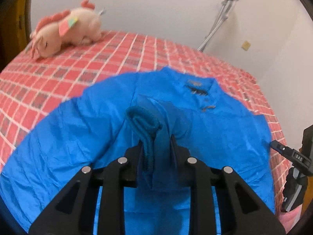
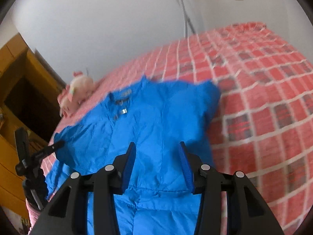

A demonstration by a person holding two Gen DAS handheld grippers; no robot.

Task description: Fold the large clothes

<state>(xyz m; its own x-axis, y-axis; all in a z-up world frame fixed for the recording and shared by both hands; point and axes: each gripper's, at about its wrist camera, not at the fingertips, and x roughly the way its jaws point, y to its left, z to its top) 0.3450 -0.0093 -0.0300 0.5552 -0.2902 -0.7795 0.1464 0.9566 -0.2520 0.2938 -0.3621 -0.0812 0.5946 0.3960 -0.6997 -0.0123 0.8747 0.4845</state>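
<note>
One blue jacket (image 1: 205,129) is spread collar-up on the red checked bedspread (image 1: 64,74), and a sleeve fold appears to be in hand: its ribbed cuff (image 1: 145,129) is pinched between the closed fingers of the left gripper (image 1: 156,143). Next, the sleeve probably needs laying across the chest toward 12 o'clock. The right gripper (image 2: 157,146) hovers with fingers wide apart above the lower body, nothing held. A plush toy (image 1: 66,31) lies at 10 o'clock.

jacket (image 1: 97,121): on the bed (image 1: 49,82)
plush toy (image 1: 66,29): on bed, 11 o'clock of jacket
tripod (image 1: 219,19): 1 o'clock, against wall
</note>
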